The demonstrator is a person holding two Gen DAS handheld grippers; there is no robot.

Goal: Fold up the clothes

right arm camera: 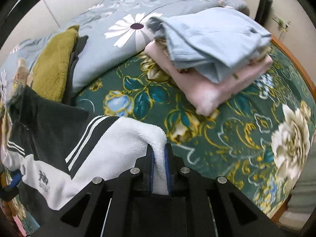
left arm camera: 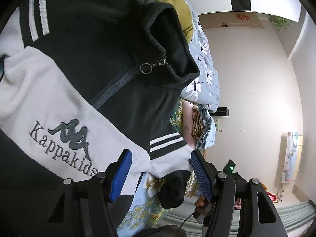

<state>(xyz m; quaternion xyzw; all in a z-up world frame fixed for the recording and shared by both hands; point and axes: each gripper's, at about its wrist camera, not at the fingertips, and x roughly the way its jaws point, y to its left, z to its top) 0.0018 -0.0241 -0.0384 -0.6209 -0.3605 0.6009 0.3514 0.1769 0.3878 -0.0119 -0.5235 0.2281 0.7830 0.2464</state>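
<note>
A black and white fleece jacket (left arm camera: 88, 59) with a "Kappa kids" logo hangs close before the left wrist camera, collar and zip ring uppermost. My left gripper (left arm camera: 160, 154) has its blue pads wide apart, and a thick bunch of the white sleeve and its striped cuff fills the gap and touches both pads. In the right wrist view the same jacket (right arm camera: 59, 122) drapes away to the left. There my right gripper (right arm camera: 159, 148) is shut on a white fleece fold of it, held above the bed.
On the green floral blanket (right arm camera: 227, 130) sits a folded stack of pink and light blue clothes (right arm camera: 213, 63). A grey daisy duvet (right arm camera: 110, 25) and an olive towel (right arm camera: 53, 65) lie behind. The wooden bed edge (right arm camera: 296, 63) runs on the right. A hand (left arm camera: 199, 201) shows below.
</note>
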